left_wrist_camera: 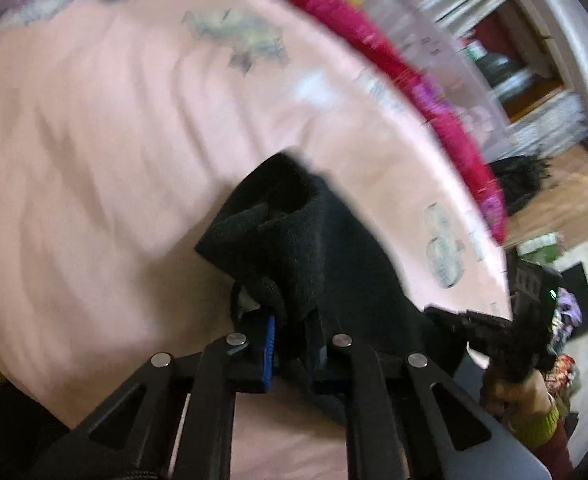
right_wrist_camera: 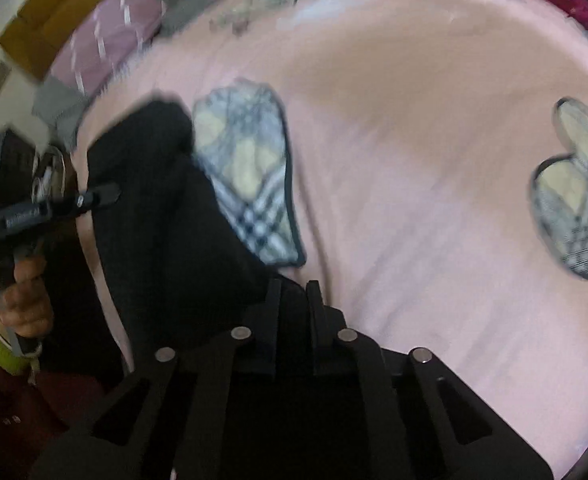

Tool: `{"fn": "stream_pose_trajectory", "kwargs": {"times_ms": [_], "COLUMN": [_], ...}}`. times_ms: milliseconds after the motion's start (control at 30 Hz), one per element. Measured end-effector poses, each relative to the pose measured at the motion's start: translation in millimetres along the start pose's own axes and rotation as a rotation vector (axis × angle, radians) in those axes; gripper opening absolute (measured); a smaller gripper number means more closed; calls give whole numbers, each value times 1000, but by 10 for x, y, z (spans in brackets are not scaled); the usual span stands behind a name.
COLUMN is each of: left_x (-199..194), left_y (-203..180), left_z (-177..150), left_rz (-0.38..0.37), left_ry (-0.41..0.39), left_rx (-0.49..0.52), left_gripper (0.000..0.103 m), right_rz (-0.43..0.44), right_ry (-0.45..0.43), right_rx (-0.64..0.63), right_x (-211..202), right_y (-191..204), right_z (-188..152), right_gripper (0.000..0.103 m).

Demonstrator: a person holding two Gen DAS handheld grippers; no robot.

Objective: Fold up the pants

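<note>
Bunching up between the fingers of the left gripper (left_wrist_camera: 294, 340), the black pants (left_wrist_camera: 314, 248) rise in a rumpled heap over the pink bedsheet (left_wrist_camera: 93, 160) — the jaws are closed in on a thick fold of the fabric, with a blue pad (left_wrist_camera: 269, 354) showing on one finger. Both views are smeared with motion blur, so fine detail is lost.

Over on the right wrist view, the right gripper (right_wrist_camera: 294, 304) has its two fingers drawn narrow, close together, and the dark cloth of the pants (right_wrist_camera: 165, 208) runs right up to them; whether fabric is actually pinched between them I cannot tell. The garment stretches from there toward the left gripper (right_wrist_camera: 105, 194), which enters from the left edge of the bed, carried in the person's left hand (right_wrist_camera: 21, 300).

Plaid heart patches (right_wrist_camera: 249, 184) are printed on the sheet — one lies partly under the pants, another sits near the bed's right edge. A magenta blanket (left_wrist_camera: 414, 92) lines the far edge of the bed in the left wrist view, with shelves (left_wrist_camera: 514, 60) beyond it.
</note>
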State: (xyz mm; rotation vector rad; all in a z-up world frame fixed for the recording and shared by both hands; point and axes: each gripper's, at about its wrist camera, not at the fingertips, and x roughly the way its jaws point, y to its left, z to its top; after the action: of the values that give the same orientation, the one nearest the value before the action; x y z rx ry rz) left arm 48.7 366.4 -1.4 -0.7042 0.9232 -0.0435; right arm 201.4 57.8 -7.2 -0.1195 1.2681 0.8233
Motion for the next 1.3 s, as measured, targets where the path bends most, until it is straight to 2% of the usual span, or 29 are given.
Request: {"fn": "stream_pose_trajectory", "kwargs": {"times_ms": [100, 200, 300, 467, 533, 600, 667, 733, 800, 933, 1100, 1300], "left_x": [-224, -289, -147, 275, 284, 192, 13, -162, -301, -296, -63, 359], "left_y": [-32, -52, 42, 372, 353, 293, 196, 97, 16, -304, -816, -1562], "left_z": [82, 130, 177, 246, 264, 240, 187, 139, 135, 130, -26, -453], "left_rz": [-54, -35, 12, 92, 127, 156, 228, 269, 235, 177, 105, 5], "left_ry": [-74, -107, -92, 26, 35, 20, -32, -80, -100, -87, -22, 114], "left_rx": [50, 106, 115, 75, 86, 109, 146, 182, 195, 248, 352, 548], "left_gripper": [10, 10, 10, 11, 17, 25, 34, 35, 36, 37, 40, 48], "right_rz": [-75, -72, -175, -248, -259, -258, -266, -246, -227, -224, -246, -311], "right_ry": [-163, -246, -236, -218, -213, -229, -246, -293, -342, -399, -451, -484], "right_rx": [43, 93, 42, 94, 119, 152, 182, 199, 213, 275, 415, 575], "right_x": [-369, -416, -110, 387, 435, 314, 111, -149, -448, -850, -1235, -1549], "right_y": [-65, -100, 20, -60, -111, -129, -124, -104, -103, -164, -348, -547], "right_z": [110, 209, 279, 257, 247, 218, 173, 42, -186, -634, -1267, -2086], "right_gripper": [11, 11, 11, 9, 11, 21, 31, 37, 47, 48, 48, 48]}}
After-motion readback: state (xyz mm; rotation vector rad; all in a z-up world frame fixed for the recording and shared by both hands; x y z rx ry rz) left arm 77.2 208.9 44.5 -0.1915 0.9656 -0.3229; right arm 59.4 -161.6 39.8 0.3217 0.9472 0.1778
